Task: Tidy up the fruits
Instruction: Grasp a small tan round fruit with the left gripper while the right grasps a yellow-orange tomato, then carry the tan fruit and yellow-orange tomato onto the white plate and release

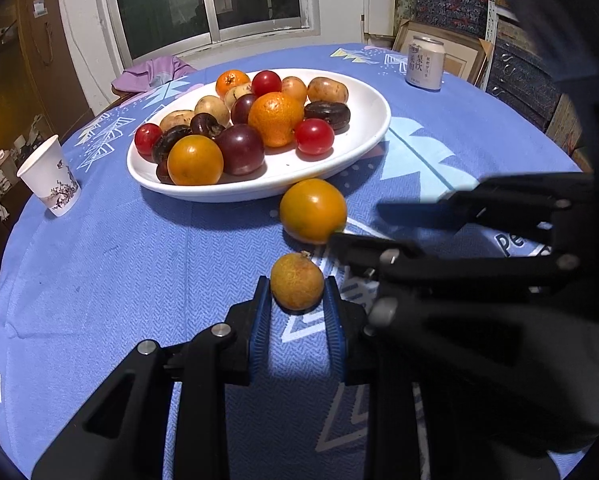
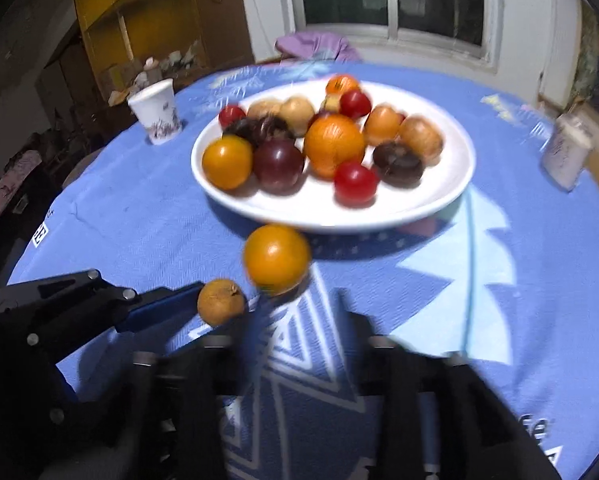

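Left hand-held gripper point(image 1: 297, 300) clamps small orange point(image 1: 296, 281) — bigger orange point(image 1: 312, 211) blocks plate point(image 1: 363, 144).

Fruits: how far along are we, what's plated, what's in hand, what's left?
Done: most fruits already sit piled on the white plate. In hand: the left gripper is shut on the small orange, down near the cloth, not yet plated. Left: the big orange rests on the tablecloth just in front of the plate; the right gripper is open and empty near it.
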The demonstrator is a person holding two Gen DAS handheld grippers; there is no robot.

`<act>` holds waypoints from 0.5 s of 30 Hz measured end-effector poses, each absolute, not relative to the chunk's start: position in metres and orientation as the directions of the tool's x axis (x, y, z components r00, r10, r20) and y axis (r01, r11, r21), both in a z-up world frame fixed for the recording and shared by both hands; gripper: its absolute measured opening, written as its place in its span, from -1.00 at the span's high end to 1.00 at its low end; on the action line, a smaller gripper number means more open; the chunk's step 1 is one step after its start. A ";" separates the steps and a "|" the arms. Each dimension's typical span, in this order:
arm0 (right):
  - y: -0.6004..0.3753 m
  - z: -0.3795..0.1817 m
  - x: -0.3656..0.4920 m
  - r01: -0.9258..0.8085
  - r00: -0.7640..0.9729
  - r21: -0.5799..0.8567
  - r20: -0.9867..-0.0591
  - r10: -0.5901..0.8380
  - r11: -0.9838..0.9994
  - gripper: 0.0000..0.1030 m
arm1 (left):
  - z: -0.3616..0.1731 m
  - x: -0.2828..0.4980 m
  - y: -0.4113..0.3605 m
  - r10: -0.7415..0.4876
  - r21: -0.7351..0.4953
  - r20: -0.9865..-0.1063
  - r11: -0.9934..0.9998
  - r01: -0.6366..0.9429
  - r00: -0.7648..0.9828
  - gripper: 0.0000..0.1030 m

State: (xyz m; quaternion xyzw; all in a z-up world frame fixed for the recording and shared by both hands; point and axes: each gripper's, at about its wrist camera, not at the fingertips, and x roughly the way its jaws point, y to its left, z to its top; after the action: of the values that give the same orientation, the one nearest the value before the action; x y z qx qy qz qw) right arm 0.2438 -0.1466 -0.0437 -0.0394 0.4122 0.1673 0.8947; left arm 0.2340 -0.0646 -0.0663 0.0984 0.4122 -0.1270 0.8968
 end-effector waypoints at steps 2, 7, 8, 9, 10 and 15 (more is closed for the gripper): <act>-0.142 -0.035 0.241 -0.327 0.670 0.011 -0.703 0.240 0.945 -0.31 | -0.067 0.238 -0.064 -0.171 0.041 -0.769 0.949 0.314 0.617 0.48; -0.137 -0.043 0.260 -0.348 0.596 0.091 -0.747 0.295 0.933 -0.19 | -0.068 0.240 -0.062 -0.189 0.012 -0.774 0.950 0.313 0.605 0.48; -0.138 -0.044 0.262 -0.350 0.595 0.103 -0.743 0.306 0.931 -0.09 | -0.068 0.240 -0.063 -0.187 0.017 -0.773 0.949 0.315 0.606 0.48; -0.137 -0.045 0.264 -0.355 0.580 0.125 -0.748 0.323 0.926 0.22 | -0.068 0.240 -0.064 -0.189 0.016 -0.773 0.949 0.316 0.605 0.48; -0.138 -0.046 0.266 -0.357 0.561 0.153 -0.753 0.342 0.922 0.29 | -0.069 0.240 -0.063 -0.192 0.012 -0.774 0.948 0.317 0.604 0.48; -0.142 -0.044 0.261 -0.349 0.563 0.173 -0.747 0.354 0.921 0.29 | -0.067 0.238 -0.062 -0.220 -0.009 -0.763 0.944 0.331 0.607 0.49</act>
State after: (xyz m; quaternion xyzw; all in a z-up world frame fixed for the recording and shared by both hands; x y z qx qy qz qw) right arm 0.2610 -0.1421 -0.0437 0.0030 0.4230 0.1986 0.8841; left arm 0.2383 -0.0618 -0.0666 0.0665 0.4154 -0.1541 0.8940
